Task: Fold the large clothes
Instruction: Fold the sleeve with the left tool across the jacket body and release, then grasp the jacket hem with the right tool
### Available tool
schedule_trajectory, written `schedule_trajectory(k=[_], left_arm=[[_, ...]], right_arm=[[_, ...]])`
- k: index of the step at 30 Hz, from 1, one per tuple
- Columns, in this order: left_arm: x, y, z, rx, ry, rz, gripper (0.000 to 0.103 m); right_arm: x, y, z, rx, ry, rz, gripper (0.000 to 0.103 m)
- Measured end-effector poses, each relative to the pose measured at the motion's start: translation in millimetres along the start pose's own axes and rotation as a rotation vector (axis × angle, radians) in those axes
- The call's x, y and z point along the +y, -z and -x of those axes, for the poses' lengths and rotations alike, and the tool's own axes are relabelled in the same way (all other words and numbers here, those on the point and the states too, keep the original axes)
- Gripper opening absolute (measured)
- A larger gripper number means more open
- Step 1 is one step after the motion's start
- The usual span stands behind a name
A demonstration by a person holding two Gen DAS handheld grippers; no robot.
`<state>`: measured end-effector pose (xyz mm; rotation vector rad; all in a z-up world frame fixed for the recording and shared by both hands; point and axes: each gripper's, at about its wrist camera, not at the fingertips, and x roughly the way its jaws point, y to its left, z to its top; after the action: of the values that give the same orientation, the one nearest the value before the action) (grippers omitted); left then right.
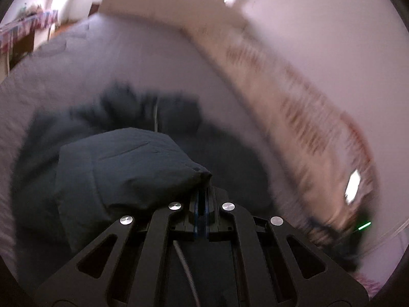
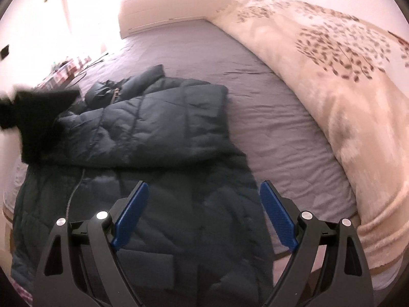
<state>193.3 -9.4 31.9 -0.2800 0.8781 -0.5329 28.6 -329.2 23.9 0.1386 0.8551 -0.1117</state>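
Dark puffer jacket [image 2: 143,133] spread on grey bed [image 2: 276,117], one side already folded over body. Left tool [image 1: 203,189] pinched tight on jacket corner, likely mid-carry; view blurred. Right tool [image 2: 203,204] wide, holding nothing, above lower jacket. Next: lay corner flat, right tool takes hem. No containers visible. Floral duvet [image 2: 345,76] alongside.

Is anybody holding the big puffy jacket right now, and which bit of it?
The left gripper is shut on a corner of the jacket. The right gripper is open above it, holding nothing.
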Motion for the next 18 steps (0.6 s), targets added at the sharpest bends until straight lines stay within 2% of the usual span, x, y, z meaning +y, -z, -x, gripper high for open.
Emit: schedule_trajectory(k=[3,4,6,7,8,12,18], left_arm=[[4.7,27.1,-26.2,0.084,-0.045,0.018,0.007],[6.2,34.7,-29.0,0.111,-0.055,0.029,0.014],[13.1,42.9,-28.2,0.158,-0.055,0.056,0.045],[17.3,45.3,-24.8,0.166,-0.079,0.062,0.07],[12.0,56.8,-23.2,0.156,-0.094,0.065,0.076],[23.9,77.9,3.9,0.155,-0.097,0.085,0.078],[57.5,114.4,68.8,0.062,-0.196,0.131,0.08]], right_arm=[[-5.8,2.2,-1.6,0.006,-0.007,-0.018,0.086],[-5.8,2.9,-3.3,0.011,-0.01,-0.02,0.086],[-3.0,2.8,-6.4,0.019,-0.018,-0.016,0.086],[0.0,2.5,-8.8,0.026,-0.023,-0.011,0.086],[2.8,1.9,-10.4,0.031,-0.029,-0.006,0.086],[33.4,-6.4,-13.5,0.04,-0.082,0.049,0.086],[116.0,-21.0,-12.6,0.013,-0.171,0.237,0.086]])
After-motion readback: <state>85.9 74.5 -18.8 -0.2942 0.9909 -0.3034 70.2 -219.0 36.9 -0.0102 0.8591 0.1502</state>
